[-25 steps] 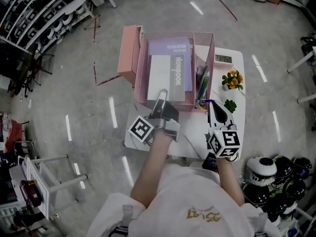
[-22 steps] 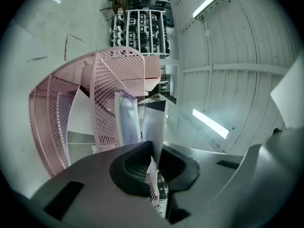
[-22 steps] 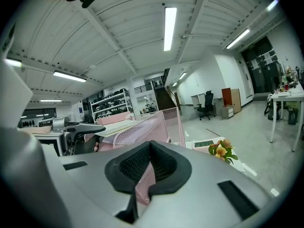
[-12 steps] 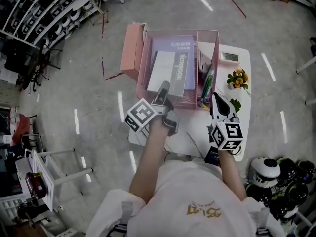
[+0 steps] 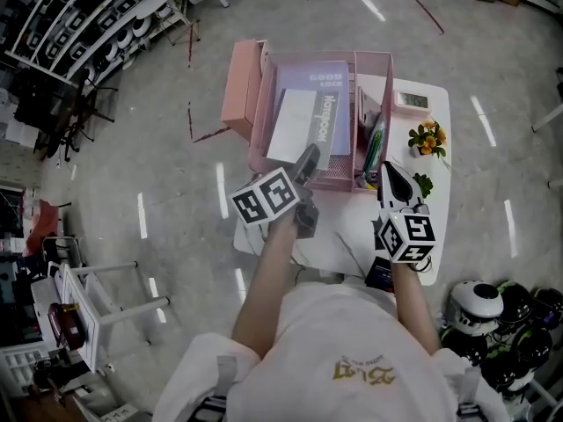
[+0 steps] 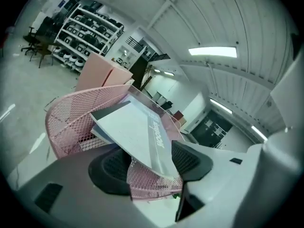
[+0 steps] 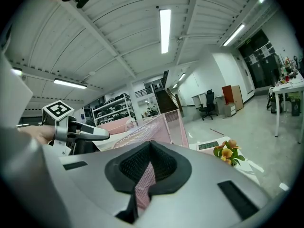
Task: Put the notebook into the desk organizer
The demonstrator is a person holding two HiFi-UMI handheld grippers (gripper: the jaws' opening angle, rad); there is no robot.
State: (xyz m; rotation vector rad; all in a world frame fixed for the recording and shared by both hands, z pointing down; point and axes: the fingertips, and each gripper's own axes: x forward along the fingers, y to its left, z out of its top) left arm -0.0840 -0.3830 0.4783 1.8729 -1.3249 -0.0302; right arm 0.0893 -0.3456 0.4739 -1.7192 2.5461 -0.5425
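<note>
The grey-and-white notebook [image 5: 299,130] lies tilted in the large compartment of the pink mesh desk organizer [image 5: 258,126], on top of a lavender book. My left gripper [image 5: 307,160] is at the organizer's front rim. Its jaws have just been opening and now stand apart. In the left gripper view the notebook's near corner [image 6: 142,132] sticks out between the pads [image 6: 192,159] above the mesh rim [image 6: 71,122], and neither pad presses on it. My right gripper [image 5: 390,174] hovers over the table right of the organizer, shut and empty; its pads [image 7: 164,163] meet.
A pink box [image 5: 242,90] stands against the organizer's left side. Pens [image 5: 371,148] fill its narrow right compartment. A digital clock [image 5: 412,101], small flowers [image 5: 422,139] and a green sprig [image 5: 423,185] sit on the white table [image 5: 435,209]. Helmets [image 5: 493,310] lie on the floor.
The left gripper has rolled so its marker cube faces up, and its jaws have opened off the notebook. The notebook stays in the organizer. The right gripper has kept still.
</note>
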